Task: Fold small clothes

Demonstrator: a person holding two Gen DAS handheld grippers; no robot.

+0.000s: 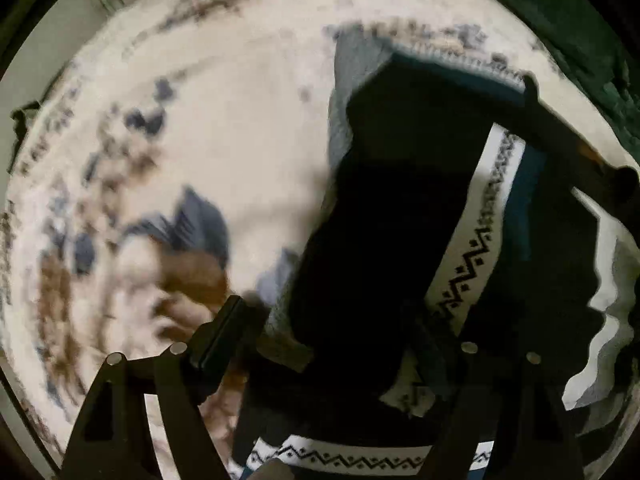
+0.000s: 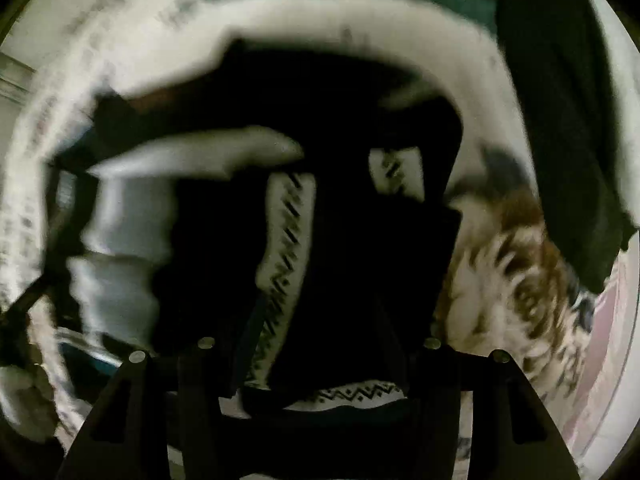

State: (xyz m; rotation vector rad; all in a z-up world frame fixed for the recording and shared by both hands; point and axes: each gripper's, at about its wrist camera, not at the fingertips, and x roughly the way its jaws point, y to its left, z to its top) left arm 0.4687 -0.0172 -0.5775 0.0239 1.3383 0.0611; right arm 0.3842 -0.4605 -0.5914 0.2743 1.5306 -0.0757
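A small black garment [image 1: 392, 208] with white bands of black zigzag pattern [image 1: 472, 256] hangs over a cream patterned rug [image 1: 224, 128]. My left gripper [image 1: 328, 344] has its fingers spread wide with the cloth draped between them; only the left finger [image 1: 218, 332] shows, the right one is hidden in the fabric. In the blurred right wrist view the same black garment [image 2: 344, 220] with its zigzag band [image 2: 284, 248] fills the space between the fingers of my right gripper [image 2: 320, 356], whose tips are buried in the dark cloth. The other gripper's arm [image 1: 560, 132] reaches in from the upper right.
A white ruffled cloth [image 1: 612, 304] lies at the right, and it also shows blurred in the right wrist view [image 2: 120, 248]. A dark green fabric [image 1: 580, 28] lies at the rug's far edge. Grey-blue cloth [image 1: 344, 88] lies under the garment.
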